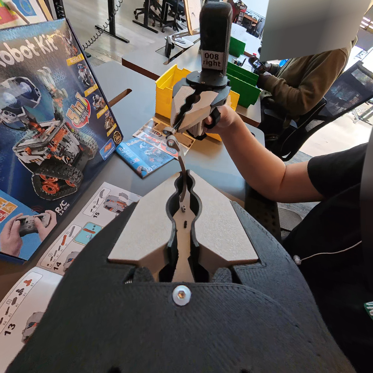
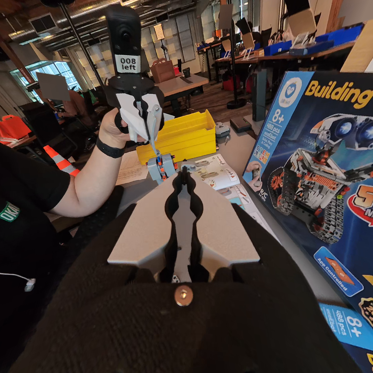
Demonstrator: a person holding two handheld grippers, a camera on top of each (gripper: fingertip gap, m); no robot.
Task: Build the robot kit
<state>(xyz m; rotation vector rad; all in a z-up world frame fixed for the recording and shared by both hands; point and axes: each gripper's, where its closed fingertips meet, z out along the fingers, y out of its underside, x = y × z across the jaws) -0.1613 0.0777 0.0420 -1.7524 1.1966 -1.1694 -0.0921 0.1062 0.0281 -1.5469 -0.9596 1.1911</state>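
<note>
left gripper [image 1: 183,176] clamped on curved grey beam [image 1: 180,159], held in mid-air; right gripper [image 2: 184,174] pinching small grey connector [image 2: 188,166] at the beam's far tip; touching or just beside, can't tell; part-built grey/orange assembly [image 2: 161,167] stands on table [image 2: 238,149] near yellow bin [image 2: 181,137]; open booklet [image 2: 218,175] to its right; kit box [image 2: 312,161] far right

Grey table [image 1: 129,105] under yellow bin [image 1: 165,96], toy box [image 1: 50,121], perhaps two booklets [image 1: 145,155]

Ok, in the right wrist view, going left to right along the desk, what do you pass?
Orange traffic cone → the left tongs pinching a curved grey piece → yellow bin → open instruction booklet → blue building-kit box.
</note>
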